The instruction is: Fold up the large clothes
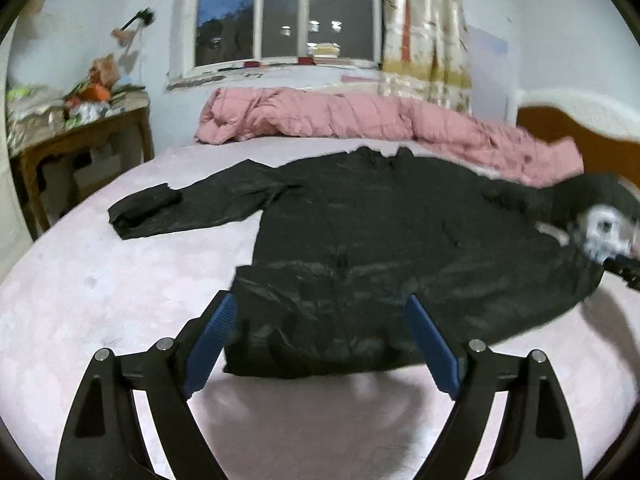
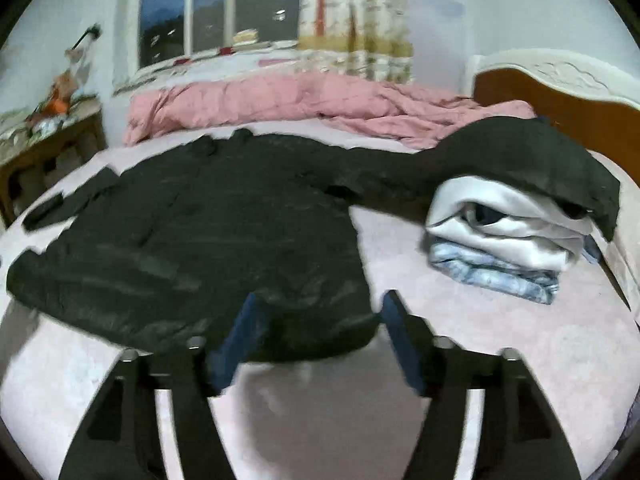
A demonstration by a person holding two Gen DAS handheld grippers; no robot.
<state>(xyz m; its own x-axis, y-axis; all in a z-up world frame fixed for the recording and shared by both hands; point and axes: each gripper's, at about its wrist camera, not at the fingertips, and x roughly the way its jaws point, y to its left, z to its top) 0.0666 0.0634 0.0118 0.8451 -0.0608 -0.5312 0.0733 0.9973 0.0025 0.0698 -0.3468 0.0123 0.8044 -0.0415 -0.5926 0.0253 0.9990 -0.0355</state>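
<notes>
I have one black coat spread flat on the bed so its hem faces me for folding. Both tools, left and right, are spread and empty. At two o'clock one sleeve drapes over a stack of two folded garments.

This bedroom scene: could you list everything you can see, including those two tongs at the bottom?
Coat: one, black, spread flat on the bed, one sleeve draped over the stack.
Bed sheet: one, pale pink, under the coat.
Quilt: one, pink, bunched along the far side.
Folded clothes: one stack, white over blue, right of the coat.
Headboard: one, orange-brown and white, right.
Side table: one, wooden, cluttered, left.
Window: one, dark outside; patterned curtain beside it.
Left tongs: open, blue pads, above the hem.
Right tongs: open, above the hem.
</notes>
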